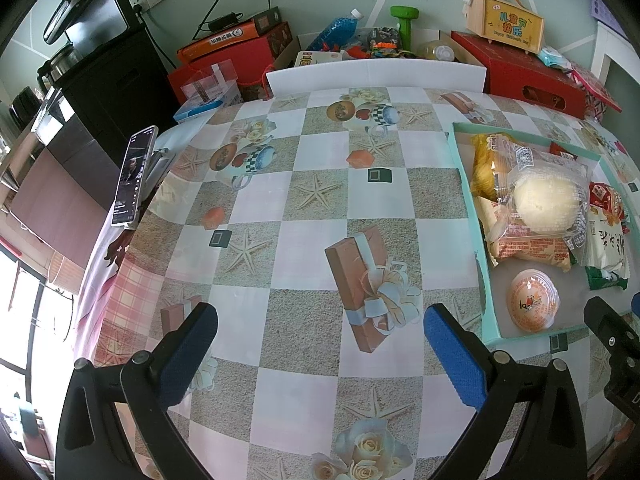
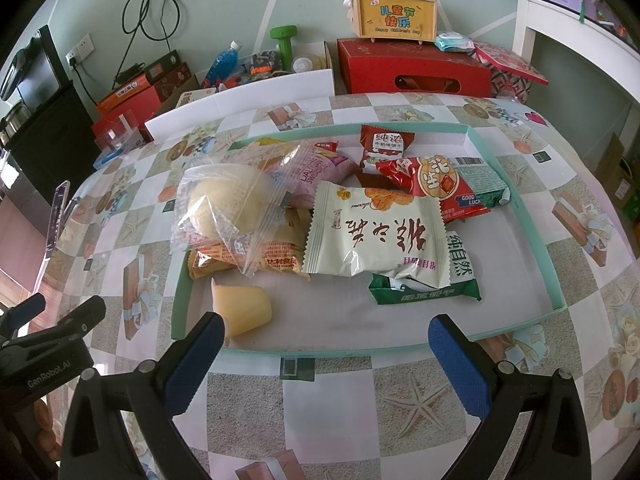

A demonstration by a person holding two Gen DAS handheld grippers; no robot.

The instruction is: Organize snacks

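A shallow teal tray [image 2: 554, 280] [image 1: 466, 184] on the table holds several snack packs. A clear bag with a pale bun [image 2: 224, 204] [image 1: 548, 200] lies at its left, over an orange pack [image 2: 276, 258]. A white packet [image 2: 376, 232] covers a green packet [image 2: 428, 294]. Red packets [image 2: 434, 182] lie behind. A jelly cup [image 2: 242, 308] [image 1: 532, 300] rests at the tray's near left corner. My right gripper [image 2: 326, 364] is open just before the tray's near rim. My left gripper [image 1: 320, 356] is open over bare tablecloth, left of the tray.
A phone on a stand [image 1: 134, 176] is at the table's left edge. A white board [image 1: 376, 74], red boxes [image 2: 412, 70], a wooden sign box [image 2: 394, 16], a green dumbbell [image 2: 285, 42] and a bottle [image 2: 222, 62] crowd the far edge.
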